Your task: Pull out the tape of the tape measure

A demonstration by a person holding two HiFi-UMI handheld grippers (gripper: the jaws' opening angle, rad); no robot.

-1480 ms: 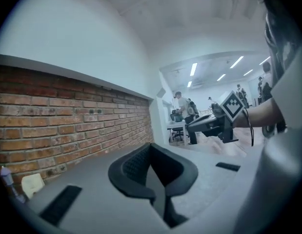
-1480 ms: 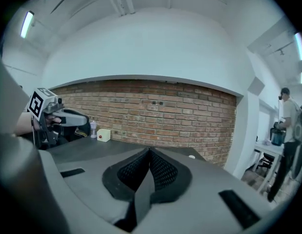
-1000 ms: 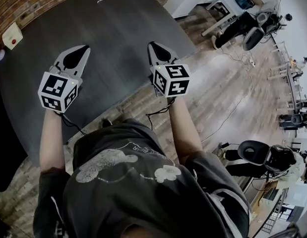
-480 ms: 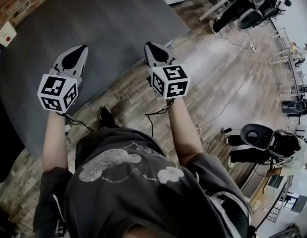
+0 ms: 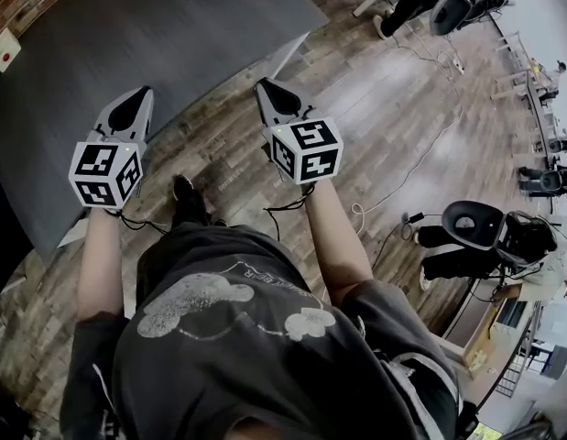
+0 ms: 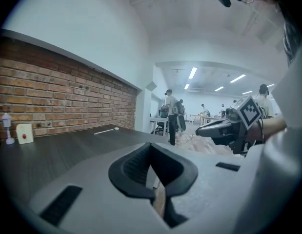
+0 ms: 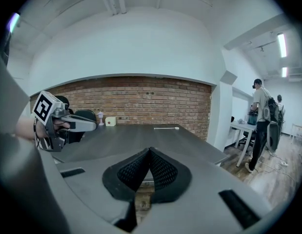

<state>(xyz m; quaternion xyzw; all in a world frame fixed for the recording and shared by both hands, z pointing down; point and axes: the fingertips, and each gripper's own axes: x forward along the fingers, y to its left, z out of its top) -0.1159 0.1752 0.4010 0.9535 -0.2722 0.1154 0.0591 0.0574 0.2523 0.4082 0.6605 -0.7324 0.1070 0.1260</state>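
No tape measure shows in any view. My left gripper point(image 5: 136, 95) and right gripper point(image 5: 263, 86) are held side by side at chest height, both shut with nothing between the jaws. They hover over the wooden floor just short of the dark table point(image 5: 173, 35). In the left gripper view the left gripper's point(image 6: 151, 145) pads meet, and the right gripper point(image 6: 202, 129) shows off to the right. The right gripper's point(image 7: 150, 151) pads also meet in its own view, where the left gripper point(image 7: 92, 126) appears at the left.
A small white box with a red button point(image 5: 1, 51) sits at the table's far left by the brick wall. A thin white stick point(image 6: 106, 129) lies at the table's far end. People, desks and office chairs point(image 5: 471, 223) stand to the right, with cables on the floor.
The table has slid up and away in the head view as the person backs off. Both grippers, earlier over the tabletop, now hang over the floor by its edge, still shut.
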